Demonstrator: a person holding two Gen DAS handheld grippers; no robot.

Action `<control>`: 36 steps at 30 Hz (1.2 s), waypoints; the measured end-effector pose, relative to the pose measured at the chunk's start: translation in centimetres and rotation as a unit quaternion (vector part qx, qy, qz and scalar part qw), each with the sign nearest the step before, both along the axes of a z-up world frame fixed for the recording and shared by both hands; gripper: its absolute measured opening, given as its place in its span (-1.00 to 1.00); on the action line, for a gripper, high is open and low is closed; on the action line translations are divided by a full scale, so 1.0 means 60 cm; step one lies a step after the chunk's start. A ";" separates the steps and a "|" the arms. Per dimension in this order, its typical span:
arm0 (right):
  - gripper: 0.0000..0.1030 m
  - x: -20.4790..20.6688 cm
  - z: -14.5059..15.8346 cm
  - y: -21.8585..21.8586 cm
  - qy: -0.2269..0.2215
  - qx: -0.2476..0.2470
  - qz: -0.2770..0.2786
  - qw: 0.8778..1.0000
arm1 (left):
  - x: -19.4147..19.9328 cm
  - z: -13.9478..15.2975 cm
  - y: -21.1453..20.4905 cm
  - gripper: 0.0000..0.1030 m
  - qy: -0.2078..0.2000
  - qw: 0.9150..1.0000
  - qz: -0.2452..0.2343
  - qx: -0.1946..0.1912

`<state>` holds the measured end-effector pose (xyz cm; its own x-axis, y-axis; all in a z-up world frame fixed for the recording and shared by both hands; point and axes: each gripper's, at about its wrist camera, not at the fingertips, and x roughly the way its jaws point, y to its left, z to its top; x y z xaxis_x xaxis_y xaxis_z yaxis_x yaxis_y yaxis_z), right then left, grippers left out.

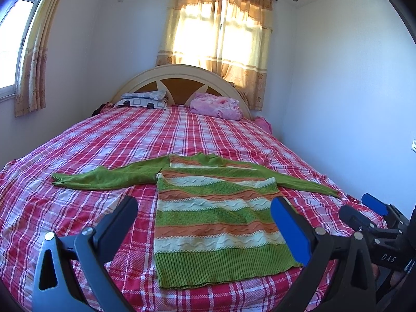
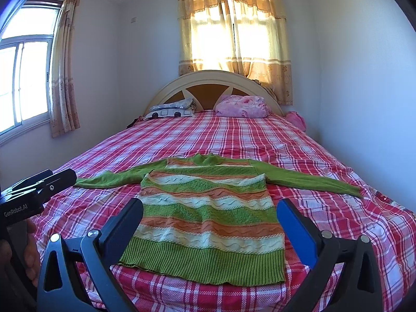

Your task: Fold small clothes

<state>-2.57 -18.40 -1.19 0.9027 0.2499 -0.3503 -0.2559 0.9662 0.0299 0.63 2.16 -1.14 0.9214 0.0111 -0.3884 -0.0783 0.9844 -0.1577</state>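
Observation:
A small knit sweater (image 1: 213, 213), striped green, orange and cream with plain green sleeves, lies flat on the red plaid bed (image 1: 109, 140), hem toward me, both sleeves spread out sideways. It also shows in the right wrist view (image 2: 208, 215). My left gripper (image 1: 205, 208) is open and empty, held above the sweater's lower body. My right gripper (image 2: 209, 210) is open and empty, held above the hem area. The right gripper also shows at the right edge of the left wrist view (image 1: 364, 208). The left gripper's body shows at the left of the right wrist view (image 2: 39, 189).
A patterned pillow (image 1: 141, 100) and a pink bundle (image 1: 215, 106) lie at the arched headboard (image 1: 179, 72). Walls close in on both sides. Curtained windows stand behind the headboard (image 2: 234, 39) and on the left wall (image 2: 23, 78). The plaid sheet (image 2: 234, 135) stretches beyond the sweater.

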 end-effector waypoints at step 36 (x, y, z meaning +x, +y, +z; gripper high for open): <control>0.98 0.011 -0.012 -0.002 0.009 -0.003 0.000 1.000 | 0.000 -0.004 -0.011 1.00 0.001 1.000 -0.003 -0.002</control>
